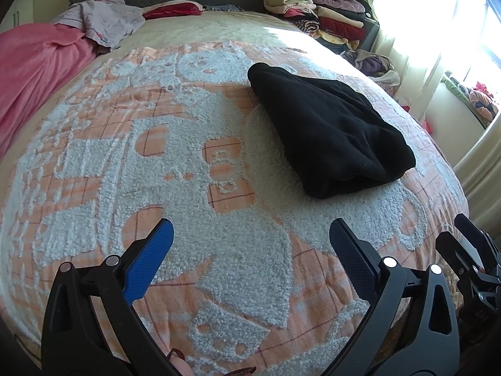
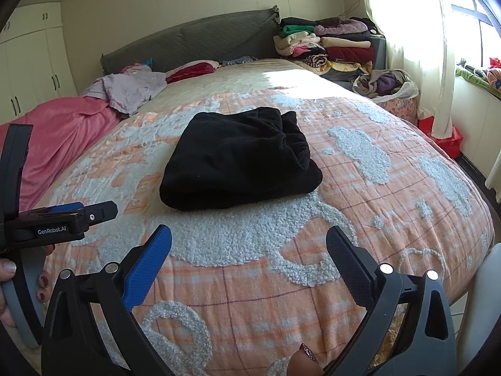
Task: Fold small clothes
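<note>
bed point(image 2: 391, 194): fills both views, orange-and-white tufted quilt, sunlit patch at its far end
headboard point(image 2: 194, 37): grey quilted, at 12 o'clock past the bed
wardrobe point(image 2: 31, 62): cream doors, dark handles, 10 o'clock in right view
curtain point(image 2: 416, 47): pale, bright window behind, 2 o'clock
pink blanket point(image 1: 34, 72): bunched along bed edge, 10 o'clock in left view
clothes stack point(image 2: 332, 47): folded mixed colours, beside far corner of the bed, 1 o'clock
black garment point(image 2: 241, 159): task item, folded into thick rough rectangle, flat on quilt mid-bed; 12 o'clock ahead of right gripper, 1 o'clock from left gripper; touching neither gripper
lilac cloth point(image 1: 103, 22): crumpled at far end of bed, touching pink blanket, 11 o'clock
bag point(image 2: 391, 91): clothes-stuffed, on floor by bed, 2 o'clock in right view
red pillow point(image 2: 191, 70): at headboard, 12 o'clock
left gripper point(image 1: 250, 235): jaws wide apart, nothing between, blue pads, over near quilt, well short of garment; also seen side-on at 9 o'clock in right view, held by hand
right gripper point(image 2: 249, 239): jaws wide apart, nothing held, over near quilt edge, garment ahead and apart; part of it shows at 4 o'clock in left view
hand point(image 2: 9, 279): on left gripper grip, dark red nails, 8 o'clock in right view
fingertip point(image 2: 305, 360): patterned nail, 6 o'clock under right gripper
</note>
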The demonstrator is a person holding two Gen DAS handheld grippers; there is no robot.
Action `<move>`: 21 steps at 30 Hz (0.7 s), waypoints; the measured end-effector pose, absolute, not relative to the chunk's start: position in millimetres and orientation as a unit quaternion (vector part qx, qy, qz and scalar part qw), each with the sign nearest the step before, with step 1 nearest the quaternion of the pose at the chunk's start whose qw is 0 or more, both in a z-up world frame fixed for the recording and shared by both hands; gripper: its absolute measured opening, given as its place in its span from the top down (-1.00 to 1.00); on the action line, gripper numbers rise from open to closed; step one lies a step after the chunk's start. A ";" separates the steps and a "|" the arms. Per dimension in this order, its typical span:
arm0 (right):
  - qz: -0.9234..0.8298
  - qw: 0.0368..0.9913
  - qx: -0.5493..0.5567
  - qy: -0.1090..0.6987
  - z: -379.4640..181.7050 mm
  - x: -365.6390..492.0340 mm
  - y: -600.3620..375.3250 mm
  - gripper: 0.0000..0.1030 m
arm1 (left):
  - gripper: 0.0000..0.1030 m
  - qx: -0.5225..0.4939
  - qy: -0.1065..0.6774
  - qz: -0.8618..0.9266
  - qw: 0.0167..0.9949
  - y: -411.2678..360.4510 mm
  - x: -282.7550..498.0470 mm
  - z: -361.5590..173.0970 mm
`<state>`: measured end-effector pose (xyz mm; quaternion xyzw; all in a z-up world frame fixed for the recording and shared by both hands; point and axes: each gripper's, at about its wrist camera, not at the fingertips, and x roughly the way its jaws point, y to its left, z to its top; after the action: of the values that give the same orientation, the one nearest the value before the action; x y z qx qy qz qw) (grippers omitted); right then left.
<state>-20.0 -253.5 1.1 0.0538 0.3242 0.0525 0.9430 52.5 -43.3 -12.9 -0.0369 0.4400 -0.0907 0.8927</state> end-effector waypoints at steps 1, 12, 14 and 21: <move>0.052 0.943 0.053 0.324 1.8 -20.6 -253.2 -0.91 | -0.81 -0.037 0.440 -0.090 0.892 -43.3 52.4 -12.9; 0.053 0.943 0.052 0.324 5.7 -20.5 -253.3 -0.91 | -0.82 -0.034 0.439 -0.086 0.894 -42.6 52.6 -10.3; 0.052 0.943 0.051 0.324 6.0 -20.2 -253.7 -0.91 | -0.82 -0.032 0.440 -0.084 0.893 -42.7 52.6 -10.0; 0.052 0.943 0.052 0.324 6.3 -20.4 -254.0 -0.91 | -0.82 -0.030 0.443 -0.081 0.892 -43.5 52.2 -10.2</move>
<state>-20.4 -254.0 6.3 0.0515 0.3235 0.0524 0.9434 52.2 -43.5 -10.2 -0.0298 0.4434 -0.0813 0.8921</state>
